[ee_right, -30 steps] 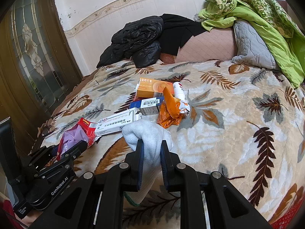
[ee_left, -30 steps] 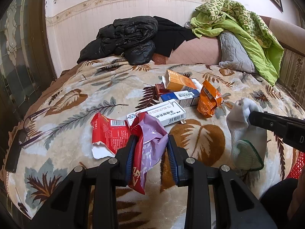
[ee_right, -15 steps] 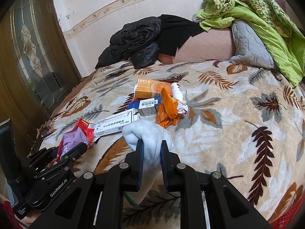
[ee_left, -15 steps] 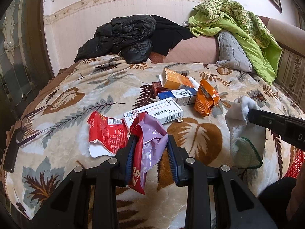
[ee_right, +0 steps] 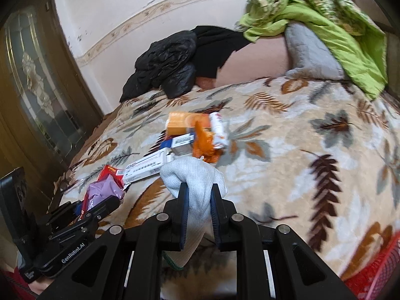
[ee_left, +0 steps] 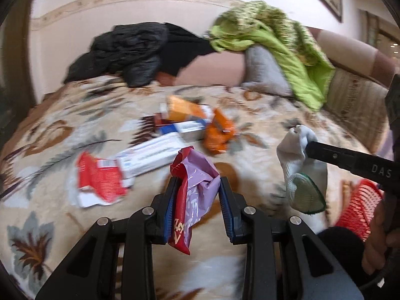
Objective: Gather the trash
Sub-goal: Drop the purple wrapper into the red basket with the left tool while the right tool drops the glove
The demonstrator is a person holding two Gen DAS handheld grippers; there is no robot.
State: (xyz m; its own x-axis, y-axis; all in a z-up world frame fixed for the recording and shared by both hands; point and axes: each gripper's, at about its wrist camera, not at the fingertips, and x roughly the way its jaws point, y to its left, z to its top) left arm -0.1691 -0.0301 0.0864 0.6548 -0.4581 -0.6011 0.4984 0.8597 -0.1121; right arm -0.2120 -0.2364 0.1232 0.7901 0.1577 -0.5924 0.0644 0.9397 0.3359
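My left gripper (ee_left: 195,187) is shut on a crumpled purple and red wrapper (ee_left: 193,182), held above the leaf-patterned blanket (ee_left: 50,130). My right gripper (ee_right: 198,192) is shut on a white sock (ee_right: 195,175) with a green cuff; the sock also shows in the left wrist view (ee_left: 300,165). On the blanket lie a torn red packet (ee_left: 100,177), a long white box (ee_left: 150,155), a blue and white box (ee_left: 185,127), an orange box (ee_left: 185,107) and an orange pouch (ee_left: 217,132). A white tube (ee_right: 217,127) lies by the orange pouch (ee_right: 203,140).
A red plastic basket (ee_left: 360,207) stands at the lower right, beside the bed. Black jackets (ee_left: 130,50), a grey pillow (ee_left: 265,72) and a green quilt (ee_left: 282,42) are piled at the back. A dark glazed door (ee_right: 32,80) is at the left.
Both grippers have drawn back and swung right, each keeping its hold. The red basket shows more at the lower right. The views are blurred by motion.
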